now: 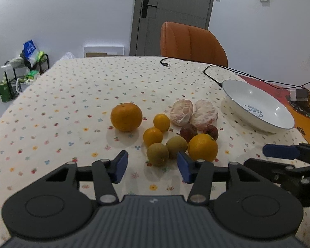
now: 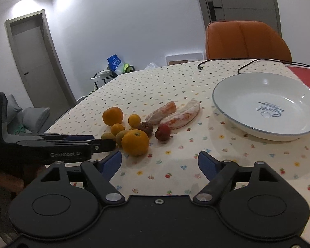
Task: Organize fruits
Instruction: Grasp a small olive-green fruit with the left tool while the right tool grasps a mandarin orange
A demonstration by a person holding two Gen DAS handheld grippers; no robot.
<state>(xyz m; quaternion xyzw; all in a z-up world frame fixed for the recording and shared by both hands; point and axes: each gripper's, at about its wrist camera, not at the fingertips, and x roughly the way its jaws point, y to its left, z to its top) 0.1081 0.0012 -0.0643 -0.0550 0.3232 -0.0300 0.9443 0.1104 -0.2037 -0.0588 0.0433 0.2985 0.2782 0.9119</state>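
1. White walls and a grey door (image 1: 171, 14) fill the top of the left wrist view; below them an orange chair (image 1: 191, 41) stands at the far edge of a table (image 1: 72, 103) under a cloth printed with small flowers.
2. We hold the left tongs (image 1: 151, 166) low over the cloth at the bottom of that frame, jaws wide apart and gripping nothing; a greenish-brown fruit (image 1: 157, 154) sits just beyond the gap.
3. We see the fruits clustered at centre frame: a large orange (image 1: 126, 119) to the left, two small oranges (image 1: 161, 122) beside it, a second greenish-brown fruit (image 1: 176, 146), another orange (image 1: 203, 147) at lower right of the cluster, two dark red fruits (image 1: 188, 131) behind it, and two peeled citrus pieces (image 1: 181, 112) at the back.
4. At right of the frame a white bowl (image 1: 237, 91) with a thin blue rim and blue lettering stands apart from the fruit, holding none of it.
5. A black cable (image 1: 221, 67) runs across the table's far side toward the right edge.
6. In the right wrist view our right tongs (image 2: 160, 163) hover at the bottom of the frame, jaws also spread and holding nothing, over bare cloth between fruit and bowl.
7. At left of that frame the left tongs reach in from the side, with part of a hand (image 2: 12, 180) beneath.
8. A rack of bags (image 1: 28, 62) stands at left, off the table.
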